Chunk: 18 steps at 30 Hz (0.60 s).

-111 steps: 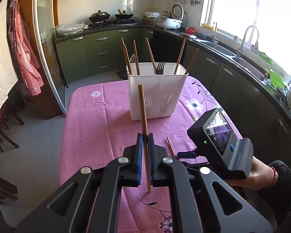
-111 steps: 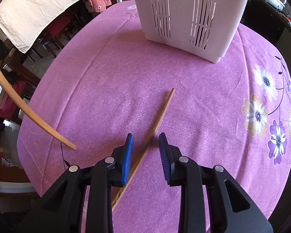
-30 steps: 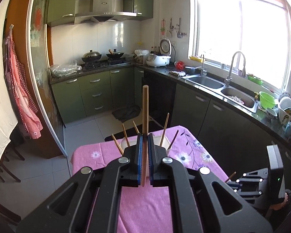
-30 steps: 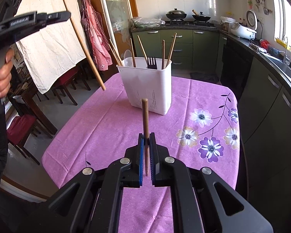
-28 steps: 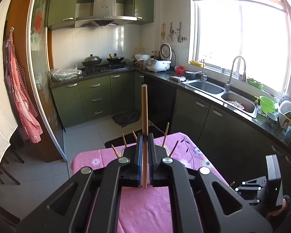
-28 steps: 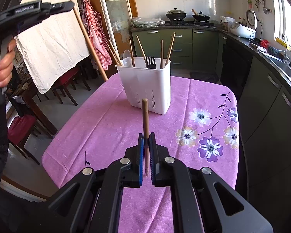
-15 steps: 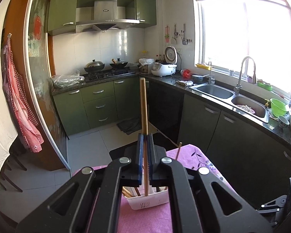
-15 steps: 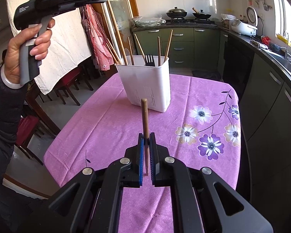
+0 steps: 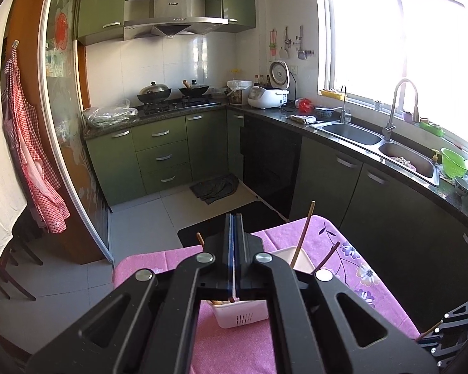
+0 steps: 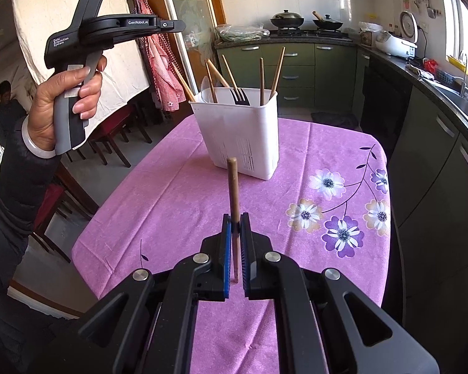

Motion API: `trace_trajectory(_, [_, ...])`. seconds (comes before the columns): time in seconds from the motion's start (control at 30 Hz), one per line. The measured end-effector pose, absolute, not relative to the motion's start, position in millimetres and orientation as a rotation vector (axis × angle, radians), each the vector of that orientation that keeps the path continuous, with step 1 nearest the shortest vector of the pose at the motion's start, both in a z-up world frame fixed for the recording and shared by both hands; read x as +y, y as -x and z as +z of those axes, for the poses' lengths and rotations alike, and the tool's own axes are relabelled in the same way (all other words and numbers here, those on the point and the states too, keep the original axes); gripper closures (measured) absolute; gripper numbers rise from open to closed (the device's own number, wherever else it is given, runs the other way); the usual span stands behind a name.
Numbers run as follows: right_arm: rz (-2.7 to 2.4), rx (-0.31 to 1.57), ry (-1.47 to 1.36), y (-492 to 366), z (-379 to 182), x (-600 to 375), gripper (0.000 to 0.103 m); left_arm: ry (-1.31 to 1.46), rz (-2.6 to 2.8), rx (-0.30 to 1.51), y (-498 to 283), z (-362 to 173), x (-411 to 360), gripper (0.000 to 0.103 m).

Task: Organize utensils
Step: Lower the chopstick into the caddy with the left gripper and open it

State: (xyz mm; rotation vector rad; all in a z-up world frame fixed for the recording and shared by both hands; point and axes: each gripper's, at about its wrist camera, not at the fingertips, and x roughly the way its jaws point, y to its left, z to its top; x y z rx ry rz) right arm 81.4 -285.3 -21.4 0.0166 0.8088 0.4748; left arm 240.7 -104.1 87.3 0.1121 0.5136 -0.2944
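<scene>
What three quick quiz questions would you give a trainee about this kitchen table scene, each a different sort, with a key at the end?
1. True or false: the right gripper is shut on a chopstick.
2. Which utensil in the white holder is black? A spoon, B fork, C knife.
3. Fill in: the holder stands on a ____ flowered tablecloth.

Key: 1 true; 2 B; 3 pink.

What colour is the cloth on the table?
Pink-purple with flowers, on the tablecloth; the right wrist view shows it best.
</scene>
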Motion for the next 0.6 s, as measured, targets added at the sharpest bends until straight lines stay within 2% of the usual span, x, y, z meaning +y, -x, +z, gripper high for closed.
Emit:
trace_trajectory(0.23, [0.512,0.757,-0.057,-92,2,-285,0.097,-0.105,-0.295,0.528,-214,85,-84,0.103])
trace_trajectory(0.5, [0.55,0.419,-0.099,-127,120,-266,0.097,-0.06,-0.292,0.531,-179,78,-43,0.103])
trace_trajectory(0.6, [0.52,0.354,-0.108,-161,146,-252,0.097,-0.044,-0.294,0.542,-171,71,-25,0.103])
